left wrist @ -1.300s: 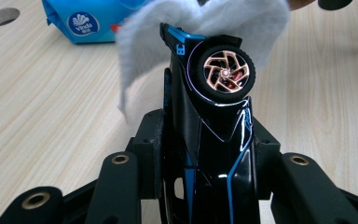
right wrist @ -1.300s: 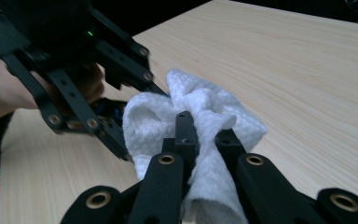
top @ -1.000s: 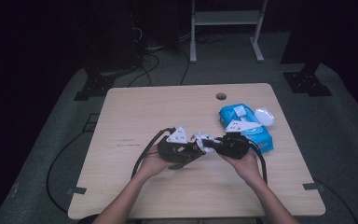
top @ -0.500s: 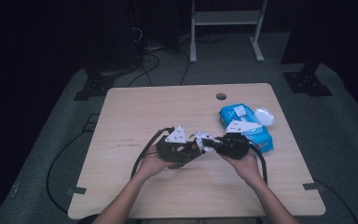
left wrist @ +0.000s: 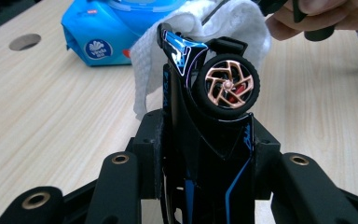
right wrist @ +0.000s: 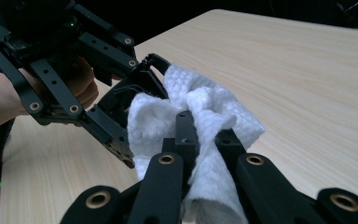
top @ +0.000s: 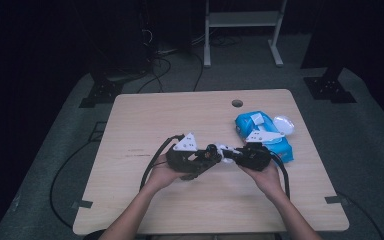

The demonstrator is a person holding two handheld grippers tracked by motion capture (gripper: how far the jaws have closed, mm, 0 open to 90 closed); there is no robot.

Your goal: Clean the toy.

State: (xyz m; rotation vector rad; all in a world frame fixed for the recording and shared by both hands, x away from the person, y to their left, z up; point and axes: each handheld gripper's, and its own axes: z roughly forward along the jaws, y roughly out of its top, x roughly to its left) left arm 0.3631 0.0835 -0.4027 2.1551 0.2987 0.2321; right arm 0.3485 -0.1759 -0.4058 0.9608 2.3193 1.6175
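Blue wipes pack (top: 265,134) is lying at the table's (top: 145,120) right side, lid end toward the far edge, contents not visible. Since 0.5 s ago both grippers are sitting unchanged. Left gripper (left wrist: 205,140) is clamping a black toy car (left wrist: 200,116), nose pointing away along the jaws. Right gripper (right wrist: 205,135) is pinching a white wipe (right wrist: 196,112) against the car

Toy car (left wrist: 205,116) with its lower body hidden between the left tool's jaws, white wipe (left wrist: 214,28) partly behind the car, blue wipe pack (left wrist: 116,28) cut off by the top edge
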